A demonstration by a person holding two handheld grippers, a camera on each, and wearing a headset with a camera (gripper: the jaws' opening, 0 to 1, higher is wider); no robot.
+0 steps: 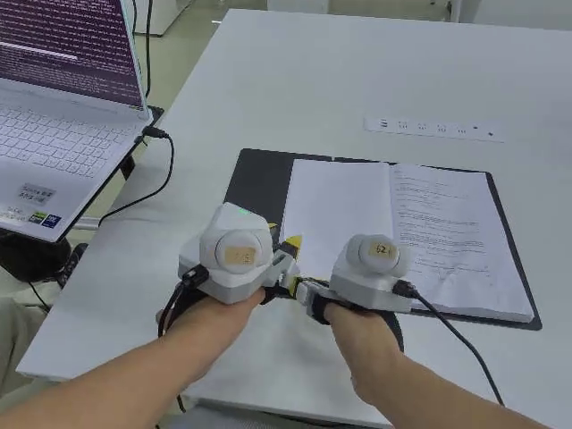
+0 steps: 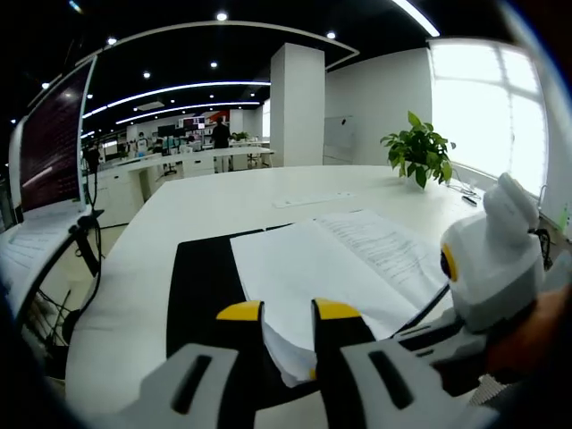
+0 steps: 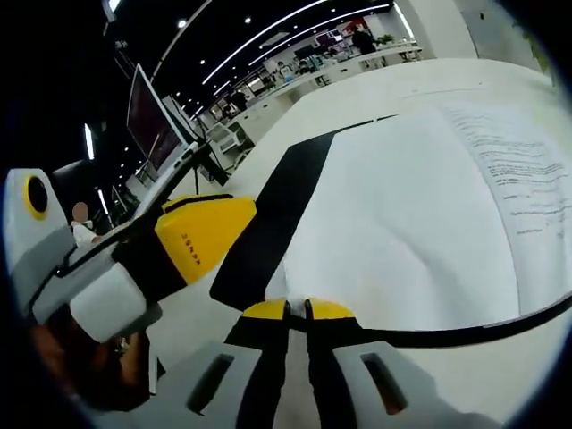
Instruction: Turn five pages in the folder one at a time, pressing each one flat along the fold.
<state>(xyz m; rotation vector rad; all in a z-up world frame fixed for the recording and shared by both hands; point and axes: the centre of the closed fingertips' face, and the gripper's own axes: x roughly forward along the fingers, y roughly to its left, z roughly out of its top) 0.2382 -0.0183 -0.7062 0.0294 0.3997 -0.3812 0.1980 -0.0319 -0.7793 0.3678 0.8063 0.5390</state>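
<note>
Bench [image 1: 295, 80] carries the folder [image 1: 255, 179], open just ahead of left claw [image 2: 288, 311] and right claw [image 3: 296, 309]. Its pages [image 1: 340, 214] are thin, limp, tear-prone, we judge; take one by the near corner. Left claw stands spread around that corner; right claw is pressed together beside it.

The white-and-grey plastic left gripper [image 2: 286, 315] and matching right gripper [image 3: 297, 310] have yellow-tipped black jaws and black cables.
</note>
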